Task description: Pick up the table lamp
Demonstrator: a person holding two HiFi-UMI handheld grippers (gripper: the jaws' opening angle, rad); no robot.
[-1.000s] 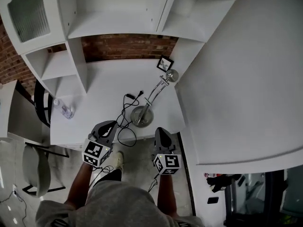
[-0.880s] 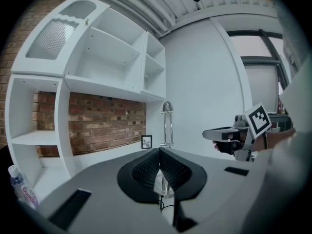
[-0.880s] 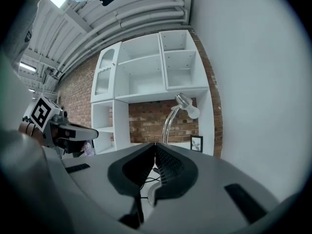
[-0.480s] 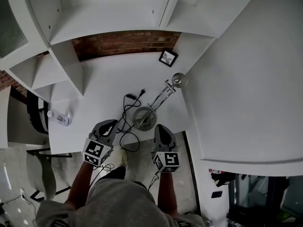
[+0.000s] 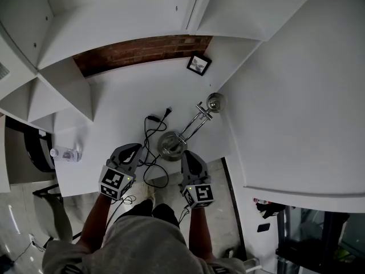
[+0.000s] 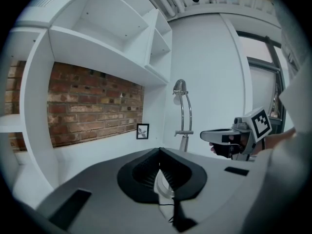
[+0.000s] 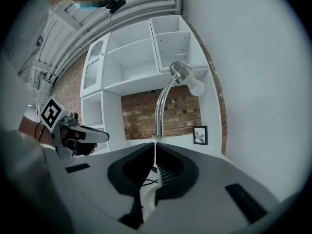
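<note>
Inspection at the approach stage: no contact made. The table lamp stands on the white desk near its front right corner. I judge that placement favourable, since the round base sits close to the edge and within reach. I hold the left gripper and the right gripper at the desk's front edge, one on each side of the base and neither touching it, which I take as a line-up for a grasp. In the left gripper view the fingers are clenched tip to tip with nothing between them. In the right gripper view the fingers are likewise clenched and empty, with the chrome stem directly ahead. I judge both pairs must part before any grip. The black cable lies in loose loops from the base toward the left gripper, and its plug rests free on the desk, so a lift should not be tethered, though the cable may drag. The lamp's long axis is upright: the stem rises from the base, arches at the top, and the head droops toward the white panel on the right. A small picture frame and a bottle stand well apart.
</note>
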